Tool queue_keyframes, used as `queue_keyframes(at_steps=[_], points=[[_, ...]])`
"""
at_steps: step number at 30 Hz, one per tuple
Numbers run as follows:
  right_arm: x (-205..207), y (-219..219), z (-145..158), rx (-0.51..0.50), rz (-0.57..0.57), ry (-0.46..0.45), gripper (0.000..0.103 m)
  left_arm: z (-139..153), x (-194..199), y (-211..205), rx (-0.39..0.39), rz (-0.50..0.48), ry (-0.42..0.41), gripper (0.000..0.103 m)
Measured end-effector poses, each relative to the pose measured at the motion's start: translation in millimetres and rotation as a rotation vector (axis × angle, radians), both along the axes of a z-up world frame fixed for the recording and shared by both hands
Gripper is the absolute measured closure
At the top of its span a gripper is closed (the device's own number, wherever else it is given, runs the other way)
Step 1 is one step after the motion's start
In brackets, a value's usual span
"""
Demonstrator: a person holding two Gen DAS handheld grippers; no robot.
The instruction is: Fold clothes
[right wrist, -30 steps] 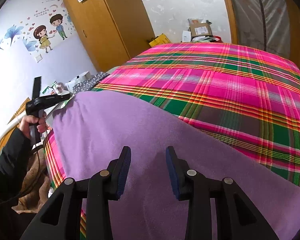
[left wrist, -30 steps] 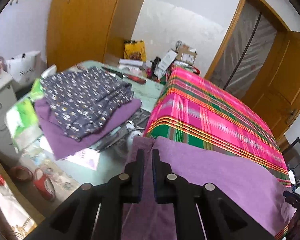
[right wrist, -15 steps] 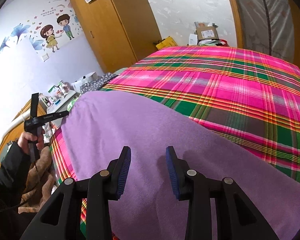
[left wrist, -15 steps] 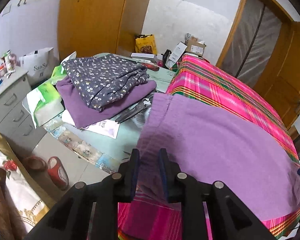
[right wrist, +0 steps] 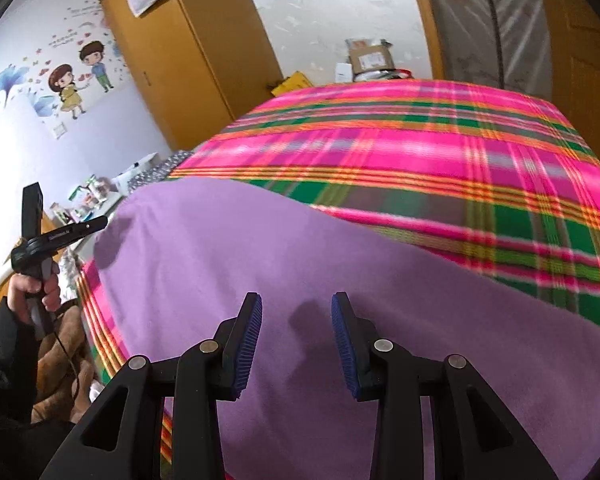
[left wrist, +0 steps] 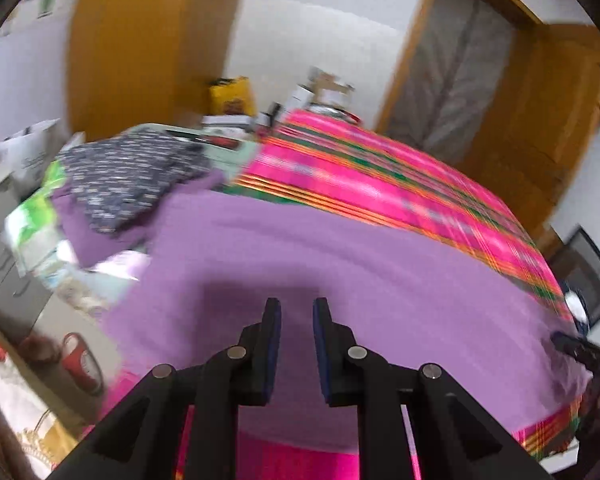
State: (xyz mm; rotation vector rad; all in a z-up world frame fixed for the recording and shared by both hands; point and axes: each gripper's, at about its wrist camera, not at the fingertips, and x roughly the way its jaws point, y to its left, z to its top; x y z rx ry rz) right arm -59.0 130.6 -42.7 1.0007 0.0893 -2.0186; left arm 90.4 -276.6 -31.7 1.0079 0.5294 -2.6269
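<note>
A purple cloth [left wrist: 340,264] lies spread flat over the near half of the plaid bed cover [left wrist: 380,184]. My left gripper [left wrist: 296,308] hovers over the cloth's near part. Its jaws stand apart with nothing between them and are closing a little. The left wrist view is blurred by motion. My right gripper [right wrist: 296,304] is open above the same purple cloth [right wrist: 300,260], pads clear of the fabric. In the right wrist view a hand [right wrist: 32,288] holds the left gripper [right wrist: 60,236] at the cloth's left end.
A side table left of the bed carries a floral garment [left wrist: 128,176] stacked on a purple one. Red slippers [left wrist: 80,360] lie on the floor. A wooden wardrobe [right wrist: 188,52], boxes [right wrist: 368,60] and a doorway [left wrist: 460,80] stand behind the bed.
The left gripper's jaws, nearly together at the cloth's left corner, have parted. The left gripper then swung right over the cloth. The right gripper shifted slightly and stays open.
</note>
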Motion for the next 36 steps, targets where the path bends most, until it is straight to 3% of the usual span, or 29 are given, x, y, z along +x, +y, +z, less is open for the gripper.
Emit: queue_keyframes(at_steps=[5, 13, 20, 25, 36], points=[[-7, 23, -8, 0.023, -0.075, -0.01, 0.066, -15, -16, 15, -0.025, -0.036, -0.057, 0.086], [-10, 33, -2, -0.019, -0.094, -0.011, 0.065, -4, 16, -28, -0.024, 0.159, -0.041, 0.086], [0, 10, 4, -0.037, -0.007, 0.001, 0.065, -20, 62, -61, 0.1, 0.293, -0.028, 0.076], [1, 0, 5, -0.032, 0.015, 0.0, 0.065, -30, 79, -73, 0.135, 0.366, -0.014, 0.069], [1, -4, 7, -0.036, 0.023, 0.002, 0.065, -54, 81, -105, 0.438, 0.387, 0.122, 0.061]])
